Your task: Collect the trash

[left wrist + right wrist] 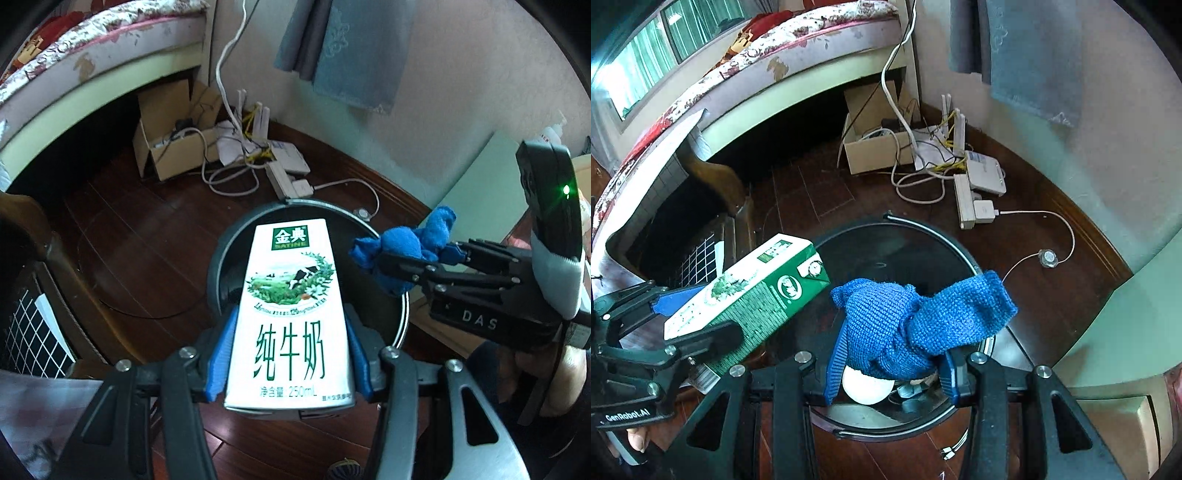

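My left gripper (290, 354) is shut on a white and green milk carton (291, 314) and holds it over the round black trash bin (236, 236). The carton also shows in the right wrist view (746, 302), at the bin's left rim. My right gripper (890, 369) is shut on a crumpled blue knitted cloth (916, 321) and holds it above the bin (945, 236). In the left wrist view the right gripper (402, 266) and the cloth (406, 243) hang over the bin's right rim. A white ball-like item (866, 387) lies inside the bin.
The bin stands on a dark wooden floor (140, 236). Behind it are a cardboard box (166, 147), a power strip (964, 199), a white router (982, 170) and tangled cables. A bed (746, 81) is at the left, a pale green panel (1126, 321) at the right.
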The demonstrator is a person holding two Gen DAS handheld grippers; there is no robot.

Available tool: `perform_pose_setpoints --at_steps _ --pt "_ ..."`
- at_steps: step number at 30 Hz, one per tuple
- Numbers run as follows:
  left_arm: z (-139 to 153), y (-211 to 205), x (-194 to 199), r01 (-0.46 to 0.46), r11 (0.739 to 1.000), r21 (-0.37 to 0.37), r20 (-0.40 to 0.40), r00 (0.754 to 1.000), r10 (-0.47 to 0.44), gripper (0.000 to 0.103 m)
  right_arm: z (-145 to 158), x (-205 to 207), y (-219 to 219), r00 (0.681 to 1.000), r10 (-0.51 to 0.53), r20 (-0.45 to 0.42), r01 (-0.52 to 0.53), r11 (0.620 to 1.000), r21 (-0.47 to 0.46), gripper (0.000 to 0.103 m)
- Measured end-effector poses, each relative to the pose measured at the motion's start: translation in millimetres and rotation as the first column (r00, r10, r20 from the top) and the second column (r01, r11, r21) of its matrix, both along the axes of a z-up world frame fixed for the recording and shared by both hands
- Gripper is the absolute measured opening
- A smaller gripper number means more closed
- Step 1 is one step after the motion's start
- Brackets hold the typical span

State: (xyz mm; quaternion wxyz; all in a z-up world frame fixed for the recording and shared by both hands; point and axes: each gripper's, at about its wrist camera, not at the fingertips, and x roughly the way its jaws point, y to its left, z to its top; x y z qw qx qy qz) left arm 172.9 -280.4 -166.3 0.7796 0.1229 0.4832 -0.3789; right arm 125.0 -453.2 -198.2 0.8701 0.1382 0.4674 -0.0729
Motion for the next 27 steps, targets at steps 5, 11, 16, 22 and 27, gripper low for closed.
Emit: perform_pose_setpoints --at_steps 5,11,16,22,27 --pt "-13.4 5.1 8.1 -0.059 0.998 0.004 -0.024 0.998 0.059 0.092 -17.5 7.9 -4.3 0.998 0.0 -0.06 -0.002 1.0 -0.031 0.087" --pt "-18.9 16.4 10.1 -0.15 0.987 0.05 0.038 0.988 0.149 0.102 -29.0 0.8 -10.6 0.993 -0.055 -0.108 0.046 0.996 -0.083 0.102" --pt "-19.5 16.0 7.9 -0.158 0.985 0.065 0.058 0.986 0.154 0.102 -24.7 -0.4 -4.7 0.994 -0.049 -0.097 0.037 0.991 -0.128 0.102" --pt "-12.6 19.1 6.4 -0.165 0.985 0.042 0.056 0.985 0.162 0.102 -18.9 -5.9 0.1 0.994 -0.055 -0.092 0.04 0.988 -0.15 0.102" --pt "-1.2 14.9 2.5 -0.149 0.988 0.028 0.077 0.986 0.147 0.102 -8.5 -11.5 -0.1 0.994 -0.076 -0.073 0.064 0.985 -0.159 0.102"
